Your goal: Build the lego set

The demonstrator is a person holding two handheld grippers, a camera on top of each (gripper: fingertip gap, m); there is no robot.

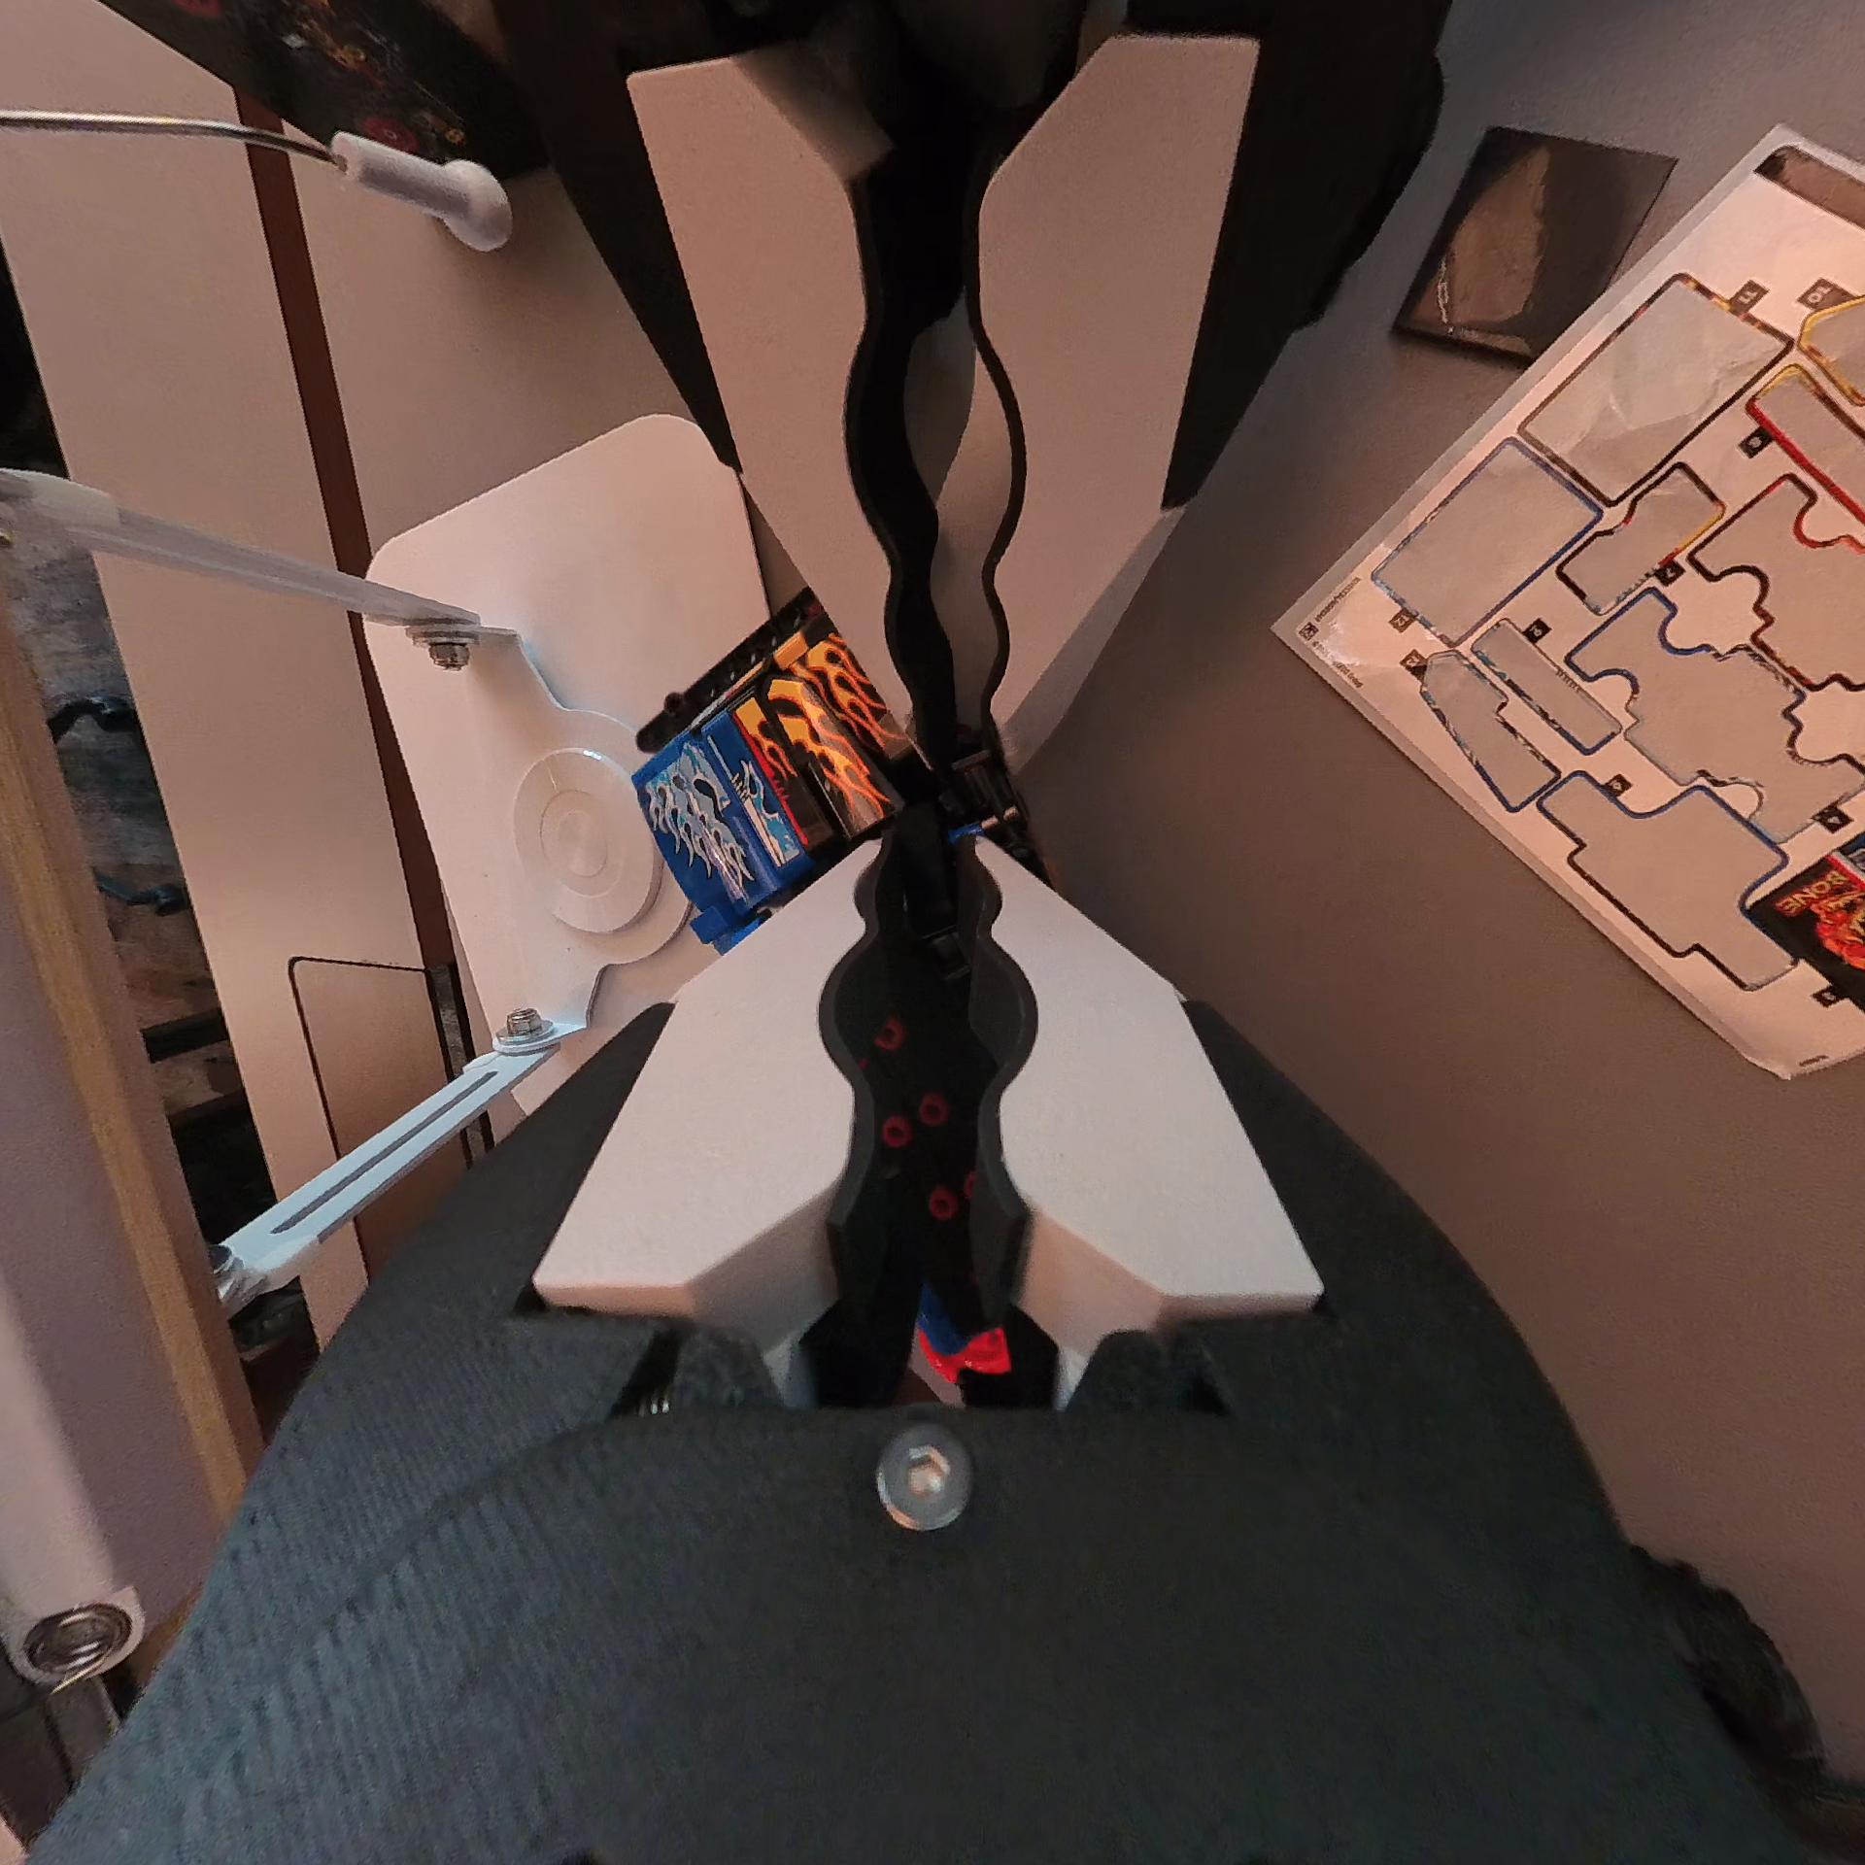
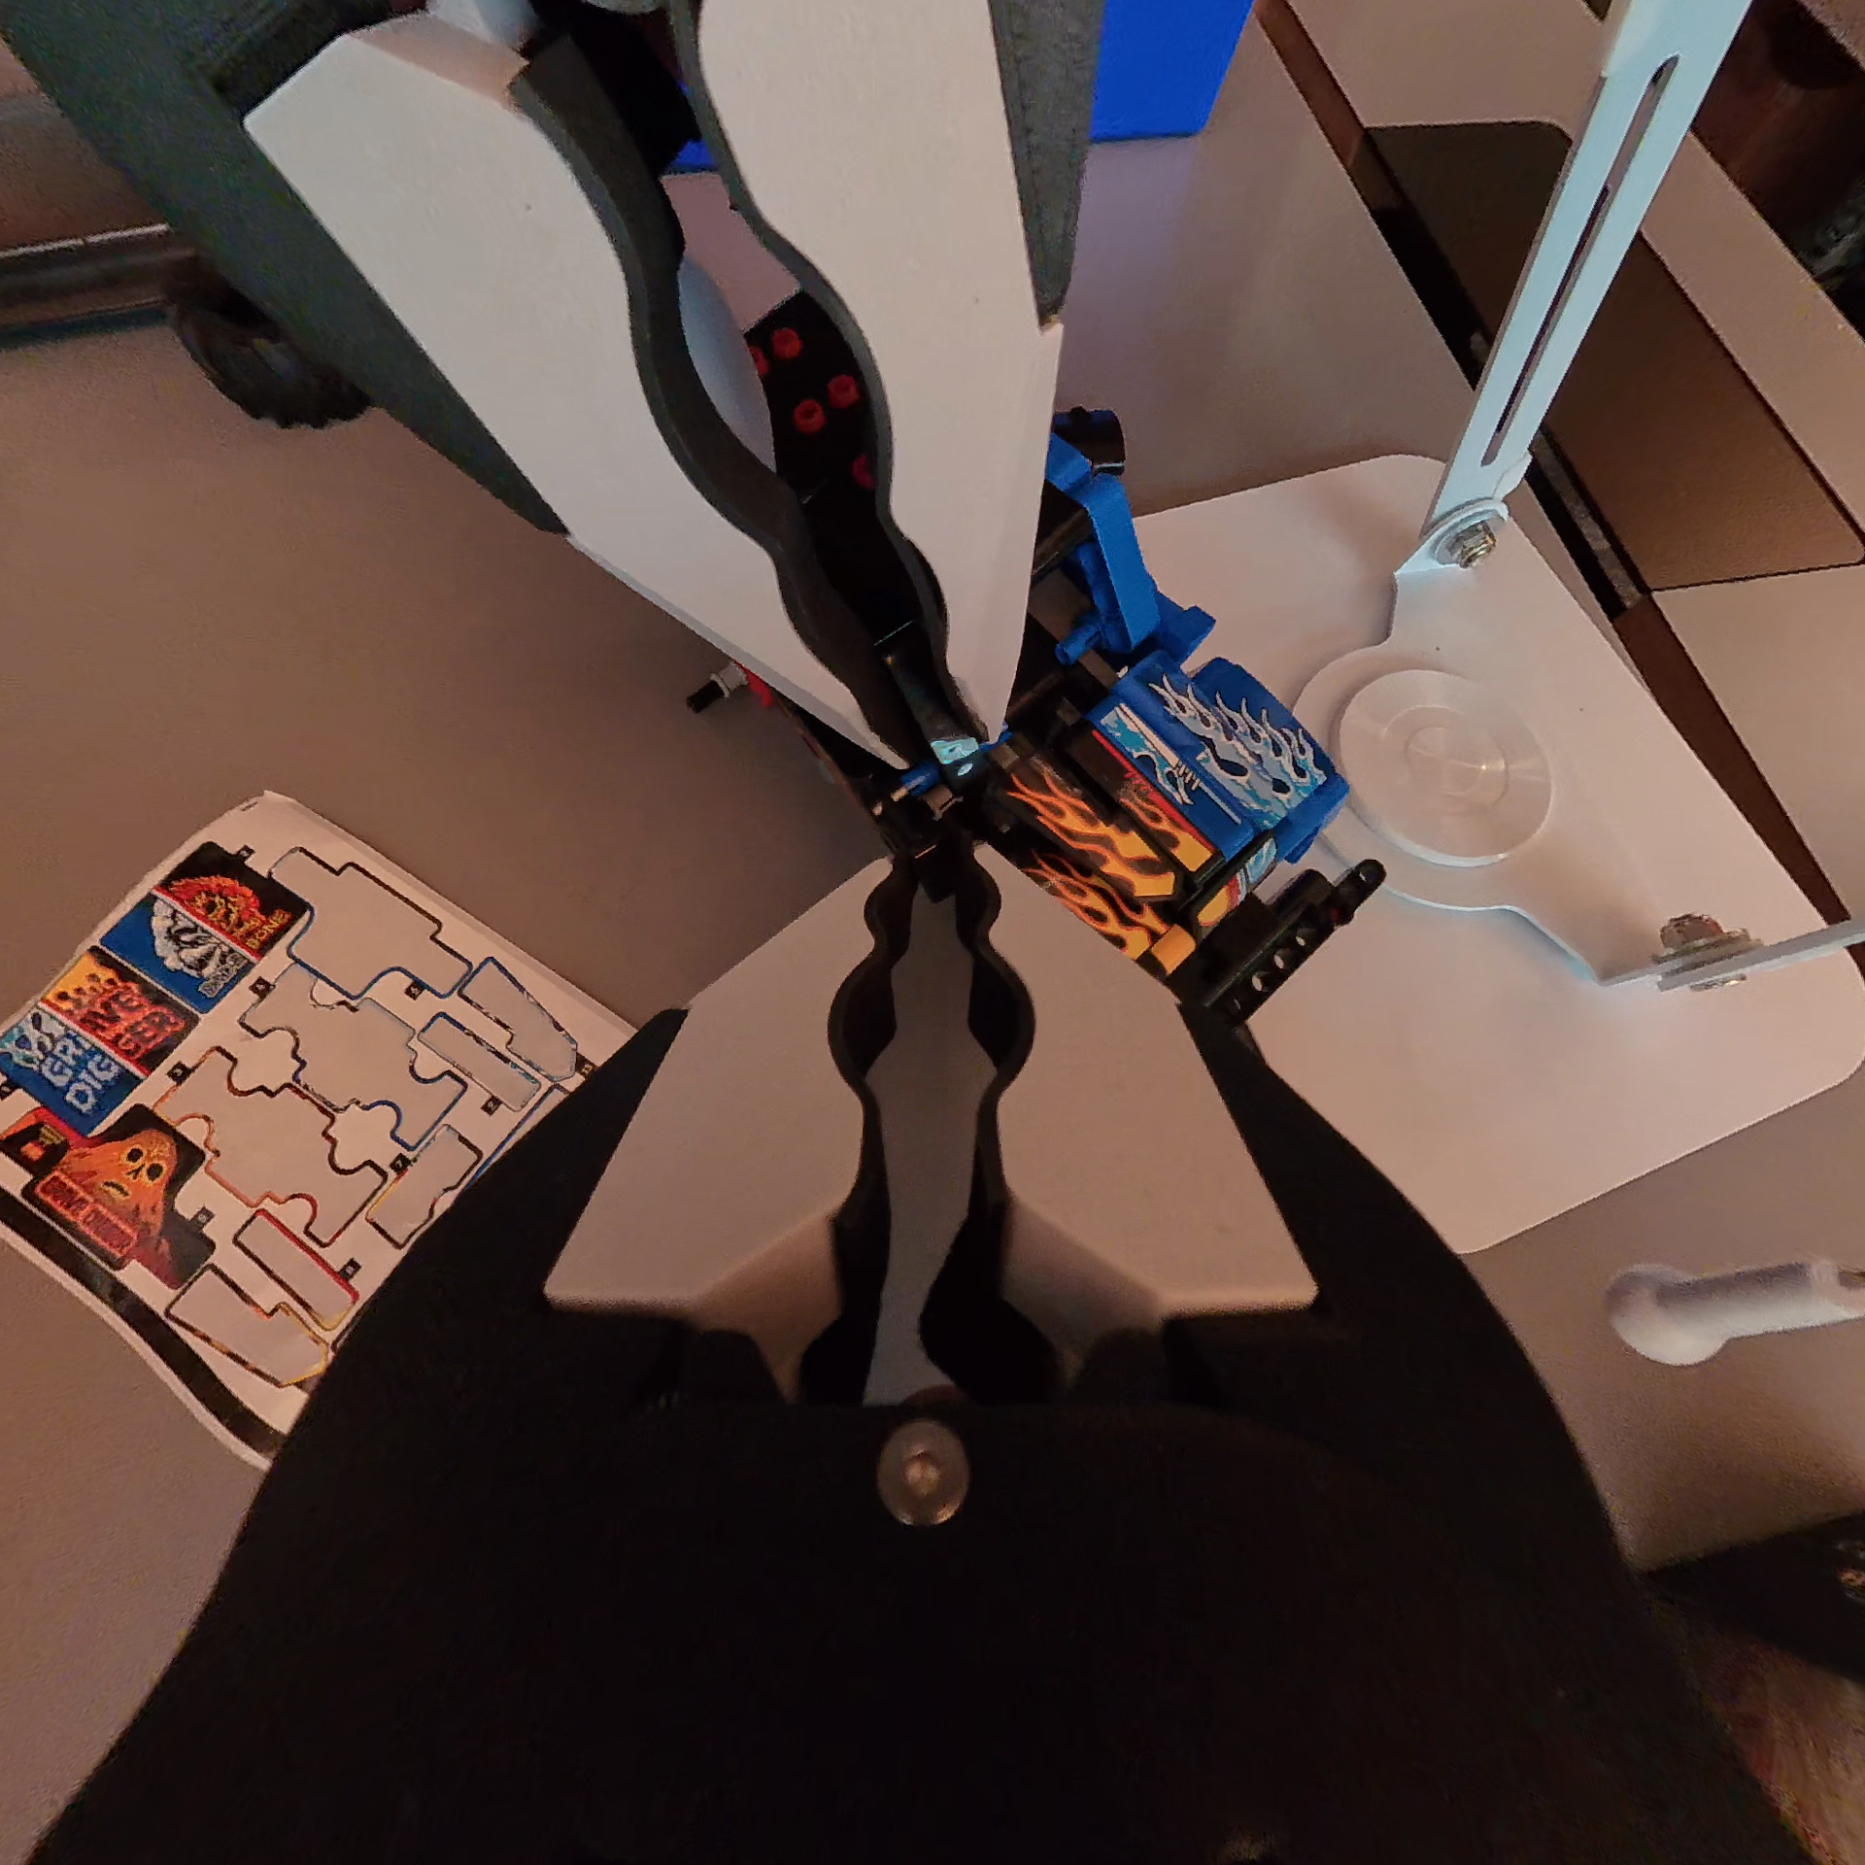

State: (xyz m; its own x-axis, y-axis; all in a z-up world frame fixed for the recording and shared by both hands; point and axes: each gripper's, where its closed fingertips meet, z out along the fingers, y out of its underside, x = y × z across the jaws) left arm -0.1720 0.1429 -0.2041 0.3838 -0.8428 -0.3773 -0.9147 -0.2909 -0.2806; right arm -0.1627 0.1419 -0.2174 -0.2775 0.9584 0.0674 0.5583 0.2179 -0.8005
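Observation:
A lego vehicle model with blue and orange flame stickers is held above the grey table between both grippers. It also shows in the right wrist view. My left gripper is shut on the model's black frame with red pins. My right gripper is shut on the model's black end, next to a small blue pin. The two grippers meet tip to tip. The right gripper comes in from the top of the left wrist view. The left gripper comes in from the top of the right wrist view.
A partly used sticker sheet lies on the table; it also shows in the right wrist view. A white stand base with slotted metal arms sits just behind the model. A white knob lies nearby. My two grippers' fingertips are within a few centimetres of each other.

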